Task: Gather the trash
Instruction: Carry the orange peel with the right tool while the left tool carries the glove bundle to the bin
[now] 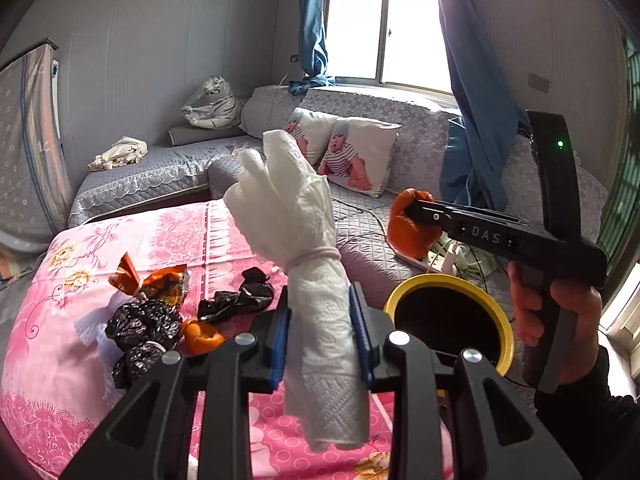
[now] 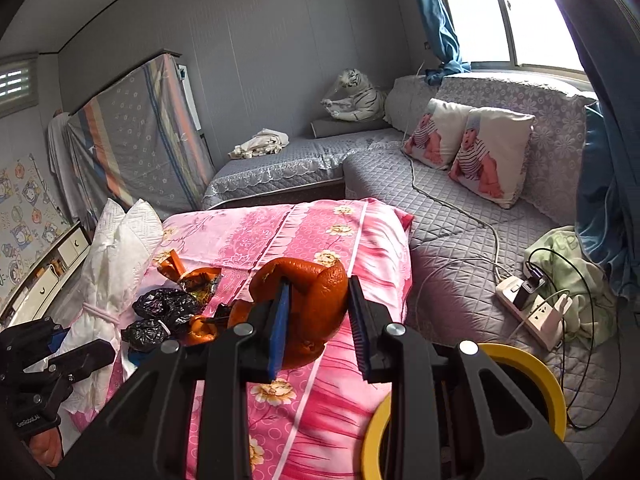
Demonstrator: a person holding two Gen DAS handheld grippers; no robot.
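Left wrist view: left gripper [image 1: 320,340] is clamping the tissue bundle [image 1: 304,248] while the right gripper [image 2: 318,320] is pinching orange peel [image 2: 308,300], so I'd be centering each over the yellow bin [image 1: 450,320] before letting go.

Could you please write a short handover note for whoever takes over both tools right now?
Left tool: shut on the white paper towel bundle tied with an elastic band, held upright above the pink floral cloth.
Right tool: shut on the large piece of orange peel, lifted off the cloth.
The yellow-rimmed round bin stands just right of the cloth, near both tools.
Done: both pieces picked up.
Left: drop both in the bin, then collect the orange-brown foil wrapper, the crumpled black plastic bags, the flat black plastic scrap and the small orange peel piece.
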